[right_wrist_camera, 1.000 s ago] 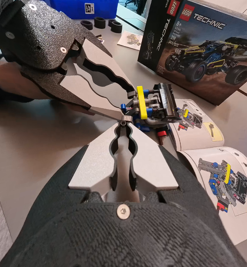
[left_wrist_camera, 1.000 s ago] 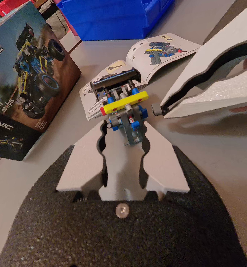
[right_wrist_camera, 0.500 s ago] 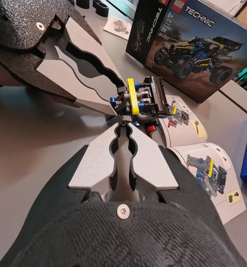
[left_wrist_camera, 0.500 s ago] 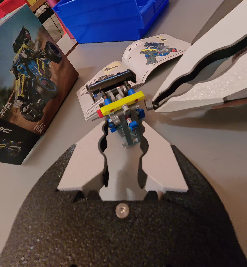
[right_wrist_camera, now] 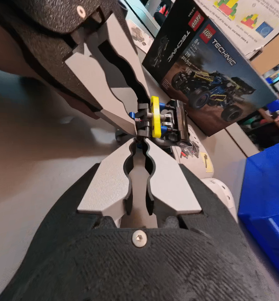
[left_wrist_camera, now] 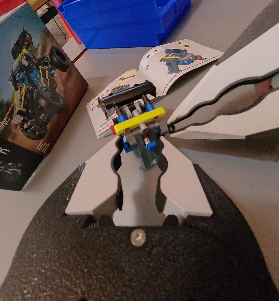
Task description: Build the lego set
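My left gripper (left_wrist_camera: 140, 143) is shut on a small brick-built model (left_wrist_camera: 136, 123) with a grey frame, a yellow beam (left_wrist_camera: 140, 121) and a black spoiler (left_wrist_camera: 129, 94). It holds the model above the grey table (left_wrist_camera: 233, 179). My right gripper (left_wrist_camera: 170, 130) comes in from the right, shut on a small grey connector (left_wrist_camera: 163, 127). The connector touches the model's right side. In the right wrist view, my right gripper (right_wrist_camera: 139, 141) points at the underside of the model (right_wrist_camera: 155, 117). The left gripper (right_wrist_camera: 139, 117) clamps the model from the upper left. The connector is barely visible there.
A toy box (left_wrist_camera: 29, 81) stands at the left and also shows in the right wrist view (right_wrist_camera: 208, 73). An open instruction booklet (left_wrist_camera: 168, 70) lies behind the model. A blue bin (left_wrist_camera: 119, 21) stands at the back and shows at the right in the right wrist view (right_wrist_camera: 266, 187). Left and right tips are no more than a few centimetres apart.
My right gripper has brought the grey connector leftwards until it touches the model's side. The left jaws closed a little on the model, which stays in the grasp.
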### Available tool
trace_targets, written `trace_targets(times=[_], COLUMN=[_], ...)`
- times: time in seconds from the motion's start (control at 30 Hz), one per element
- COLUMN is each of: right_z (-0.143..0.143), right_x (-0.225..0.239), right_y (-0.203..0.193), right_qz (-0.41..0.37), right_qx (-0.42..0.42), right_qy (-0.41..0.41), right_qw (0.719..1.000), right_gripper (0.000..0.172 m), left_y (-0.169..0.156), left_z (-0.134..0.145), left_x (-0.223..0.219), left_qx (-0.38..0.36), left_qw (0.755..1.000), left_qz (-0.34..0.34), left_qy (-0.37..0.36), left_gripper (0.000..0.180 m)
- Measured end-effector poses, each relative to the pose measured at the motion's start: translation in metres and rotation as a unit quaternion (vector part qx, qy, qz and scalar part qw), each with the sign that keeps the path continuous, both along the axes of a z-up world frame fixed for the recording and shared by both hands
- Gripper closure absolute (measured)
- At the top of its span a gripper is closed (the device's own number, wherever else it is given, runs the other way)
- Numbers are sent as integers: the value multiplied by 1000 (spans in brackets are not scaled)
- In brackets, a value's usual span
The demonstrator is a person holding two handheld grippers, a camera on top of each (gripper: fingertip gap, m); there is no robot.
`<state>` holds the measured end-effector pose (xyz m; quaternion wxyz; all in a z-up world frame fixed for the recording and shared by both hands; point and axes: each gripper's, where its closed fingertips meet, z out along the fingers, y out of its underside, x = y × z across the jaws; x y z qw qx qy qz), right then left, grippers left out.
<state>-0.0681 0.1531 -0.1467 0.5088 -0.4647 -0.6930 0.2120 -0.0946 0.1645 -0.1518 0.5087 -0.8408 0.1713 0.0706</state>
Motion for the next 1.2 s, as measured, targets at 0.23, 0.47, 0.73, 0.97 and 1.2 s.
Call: trace_targets(times=[0.23,0.47,0.73,0.97,1.2], right_z=[0,0,-1,0,0], right_x=[-6,-2,-1,-3,-1], right_y=[3,0,1,-1,-1], right_qz=[-9,35,39,38,23], right_qx=[103,58,68,46,149], right_qy=[2,-19,-72,-40,-114], right_qw=[995,998,994,997,982], right_gripper=[167,168,167,168,167], left_y=[1,0,-1,-2,-4], left_z=[-1,0,0,-1,0], left_x=[-4,0,0,0,0], left_qx=[-10,1,5,-7,3], left_qw=[999,999,998,997,998], left_qz=[-16,-54,-58,-69,-66], left_qy=[-26,4,14,-14,21], left_gripper=[141,141,142,142,142])
